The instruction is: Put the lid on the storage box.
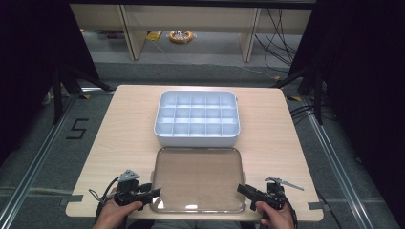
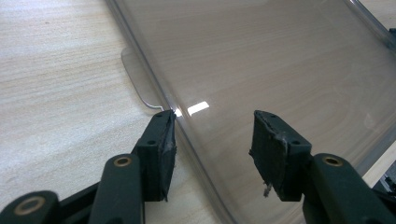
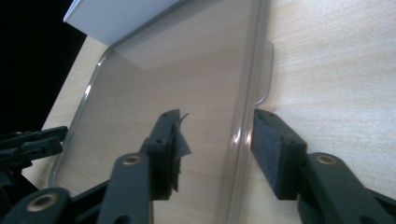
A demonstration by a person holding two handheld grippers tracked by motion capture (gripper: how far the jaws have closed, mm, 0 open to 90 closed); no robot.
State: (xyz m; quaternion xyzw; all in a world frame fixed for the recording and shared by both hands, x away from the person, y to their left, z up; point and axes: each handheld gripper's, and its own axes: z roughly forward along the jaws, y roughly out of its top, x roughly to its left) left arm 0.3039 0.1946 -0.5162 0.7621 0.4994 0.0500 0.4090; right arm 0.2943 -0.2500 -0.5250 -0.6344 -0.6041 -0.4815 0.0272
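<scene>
A clear smoky plastic lid [image 1: 198, 179] lies flat on the wooden table, just in front of a white compartment box [image 1: 197, 118]. My left gripper [image 1: 154, 193] is open at the lid's near left corner; in the left gripper view its jaws straddle the lid's rim [image 2: 187, 135], with the gripper [image 2: 212, 140] holding nothing. My right gripper [image 1: 242, 189] is open at the lid's near right corner. In the right gripper view the gripper [image 3: 215, 133] has the lid's edge [image 3: 243, 116] between its jaws, close to a small tab [image 3: 266, 74].
The table [image 1: 119, 138] has bare wood on both sides of the lid and box. The white box [image 3: 116, 18] has several empty compartments. Dark tripod legs and cables stand on the floor beside the table; desks are at the back.
</scene>
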